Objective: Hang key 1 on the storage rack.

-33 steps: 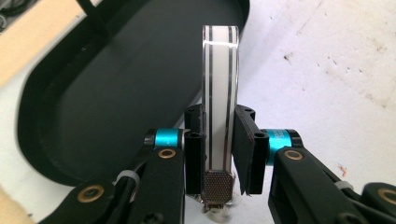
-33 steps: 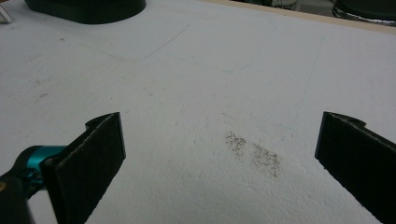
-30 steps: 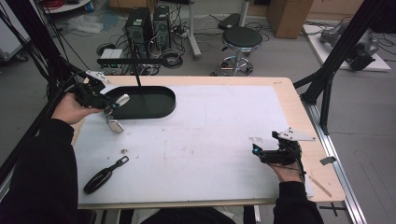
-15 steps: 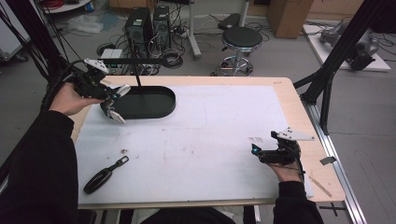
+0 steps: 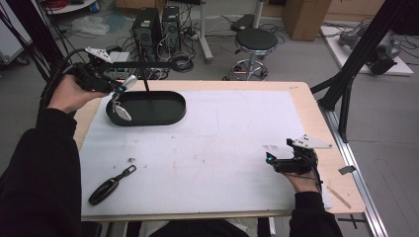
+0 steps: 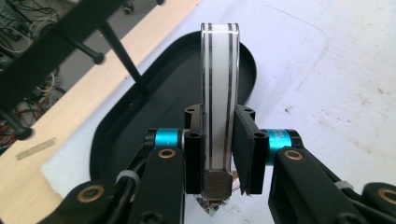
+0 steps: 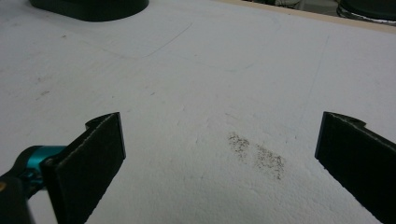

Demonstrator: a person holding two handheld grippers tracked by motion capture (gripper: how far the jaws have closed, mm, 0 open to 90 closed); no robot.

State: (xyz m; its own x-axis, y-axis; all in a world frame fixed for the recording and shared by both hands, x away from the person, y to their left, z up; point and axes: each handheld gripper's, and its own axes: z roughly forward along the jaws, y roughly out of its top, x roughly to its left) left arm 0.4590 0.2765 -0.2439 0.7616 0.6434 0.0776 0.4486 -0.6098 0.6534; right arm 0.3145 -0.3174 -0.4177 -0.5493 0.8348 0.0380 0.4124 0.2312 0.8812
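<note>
Left gripper point(image 5: 118, 90): clamped on white key fob point(image 6: 219, 93), lifted from mat to above black oval tray's point(image 5: 168, 116) left end | right gripper point(image 5: 276, 163): jaws apart, idle on mat | black key fob point(image 5: 106, 186): near edge, untouched | likely next: hang on stand.

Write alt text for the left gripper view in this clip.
The left gripper clamps a white key fob with silver stripes, held edge-on and pointing away from the camera. Beyond it a black oval tray with a thin black stand sits on the white table cover.
</note>
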